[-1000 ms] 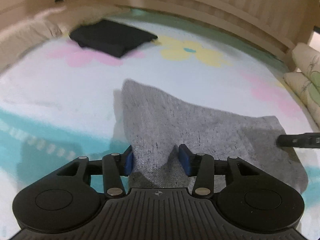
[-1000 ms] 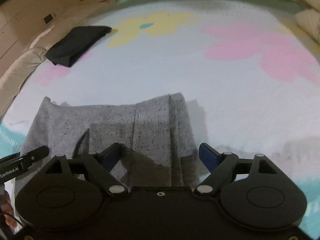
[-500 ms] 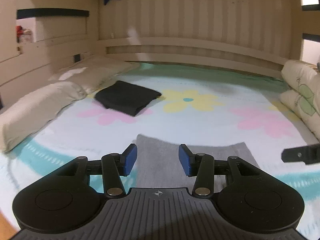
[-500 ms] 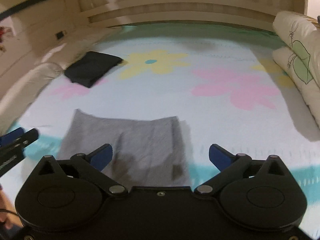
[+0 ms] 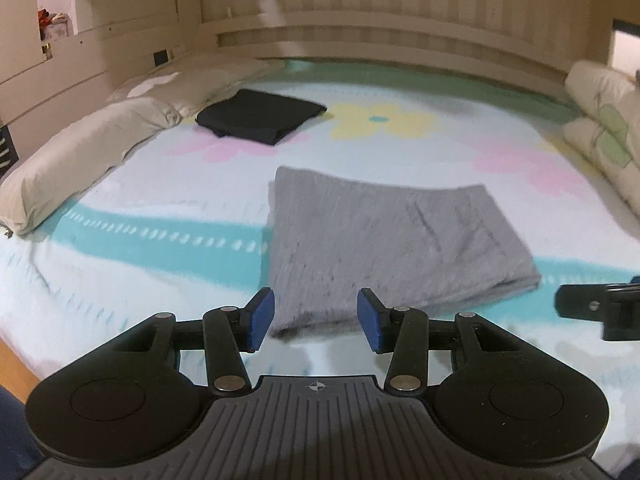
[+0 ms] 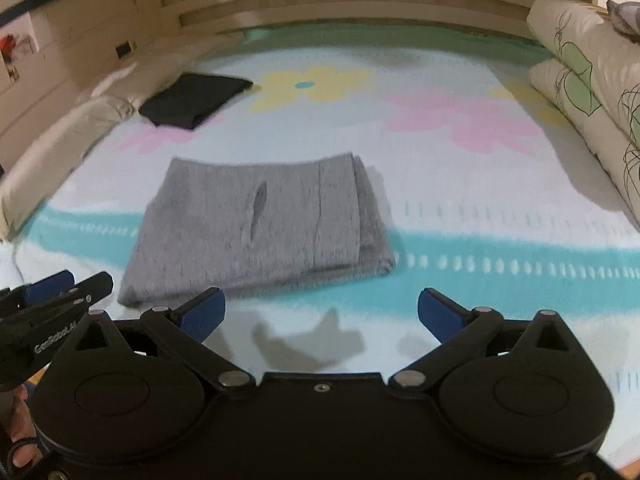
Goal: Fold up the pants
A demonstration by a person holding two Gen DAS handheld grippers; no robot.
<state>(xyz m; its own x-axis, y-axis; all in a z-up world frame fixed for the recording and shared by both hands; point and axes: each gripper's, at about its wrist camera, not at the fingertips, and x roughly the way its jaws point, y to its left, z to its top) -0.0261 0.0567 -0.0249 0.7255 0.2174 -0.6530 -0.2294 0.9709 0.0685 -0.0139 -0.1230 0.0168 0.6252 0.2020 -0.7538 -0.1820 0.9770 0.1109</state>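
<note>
The grey pants [image 5: 380, 236] lie folded into a flat rectangle on the flowered bed sheet [image 5: 160, 208]; they also show in the right wrist view [image 6: 260, 224]. My left gripper [image 5: 316, 322] is open and empty, hovering just in front of the near edge of the pants. My right gripper [image 6: 320, 314] is wide open and empty, held back from the pants' near edge. The left gripper's tip shows at the left edge of the right wrist view [image 6: 60, 300]. The right gripper's tip shows at the right edge of the left wrist view [image 5: 596, 308].
A folded black garment [image 5: 260, 118] lies at the back left of the bed, also in the right wrist view [image 6: 196, 98]. Beige pillows [image 5: 80, 156] line the left side. Patterned pillows [image 6: 592, 80] are stacked on the right. A wooden headboard wall [image 5: 380, 40] closes the back.
Both grippers have let go of the grey pants and pulled back and up. The pants now lie flat and folded. The right jaws opened wider.
</note>
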